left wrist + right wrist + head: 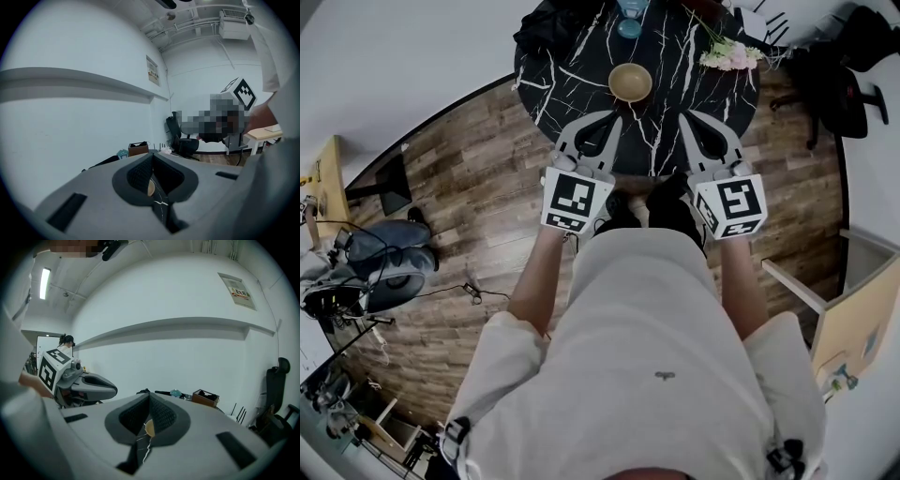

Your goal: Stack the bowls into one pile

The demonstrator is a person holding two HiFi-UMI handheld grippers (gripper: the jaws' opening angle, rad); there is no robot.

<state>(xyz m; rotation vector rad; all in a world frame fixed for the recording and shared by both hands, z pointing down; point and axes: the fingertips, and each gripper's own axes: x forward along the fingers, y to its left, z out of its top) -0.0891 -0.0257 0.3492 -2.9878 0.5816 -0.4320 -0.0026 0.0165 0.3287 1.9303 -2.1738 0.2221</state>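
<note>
L gripper (612, 120) + R gripper (686, 120) shut, empty | wooden bowl (630, 82) top centre, teal bowl (630, 21) above (cut by edge), apart | not one pile

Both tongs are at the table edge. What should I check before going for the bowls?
1. Left tongs open for a grab: not ok, shut and empty.
2. Right tongs open: not ok, shut and empty.
3. Tan bowl in view and upright: ok, on the black table ahead of both tongs.
4. Second bowl located: ok, blue bowl farther back, partly cut off by the picture edge.
5. Bowls in one pile: not ok, they sit apart.
6. Flowers out of the way: ok, off to the right of both bowls.
</note>
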